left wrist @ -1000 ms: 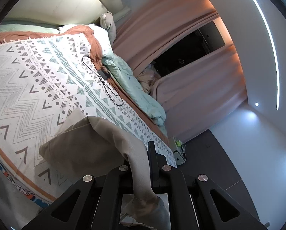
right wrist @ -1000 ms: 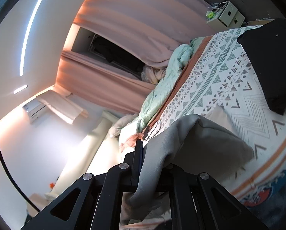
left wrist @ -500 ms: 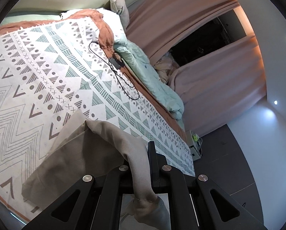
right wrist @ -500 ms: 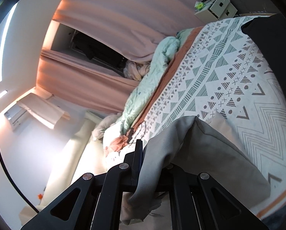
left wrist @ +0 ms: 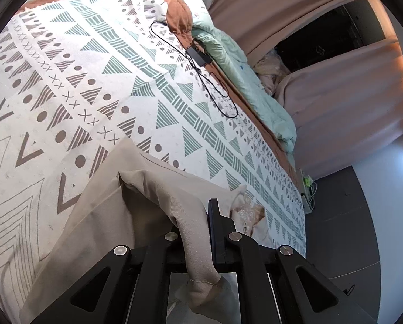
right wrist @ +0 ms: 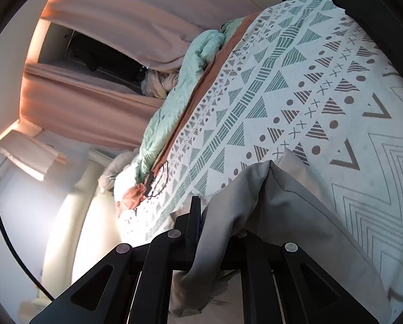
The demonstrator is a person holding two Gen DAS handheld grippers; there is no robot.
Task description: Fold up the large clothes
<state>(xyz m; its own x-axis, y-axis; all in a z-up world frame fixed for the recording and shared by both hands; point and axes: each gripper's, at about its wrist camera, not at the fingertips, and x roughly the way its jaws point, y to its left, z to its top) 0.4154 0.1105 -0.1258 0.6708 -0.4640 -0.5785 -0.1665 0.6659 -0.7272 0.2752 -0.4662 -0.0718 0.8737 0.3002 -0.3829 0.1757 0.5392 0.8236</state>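
A large beige garment [left wrist: 99, 216] lies on the patterned bedspread [left wrist: 80, 86]. My left gripper [left wrist: 198, 216] is shut on a fold of it, and the cloth drapes over the fingers and hangs down between them. My right gripper [right wrist: 215, 216] is shut on another edge of the same beige garment [right wrist: 296, 210], which spreads to the right over the bedspread [right wrist: 296, 94]. The fingertips of both grippers are mostly hidden by cloth.
A black cable with a charger [left wrist: 198, 54] lies on the bed near a mint duvet [left wrist: 255, 86] and a rust blanket [left wrist: 177, 13]. Pink curtains [left wrist: 336, 94] hang behind the bed. A dark item [right wrist: 371, 2] lies at the bed's far corner.
Both grippers have moved lower and closer to the bed, carrying the garment's held edges forward. More of the garment now lies flat on the bedspread.
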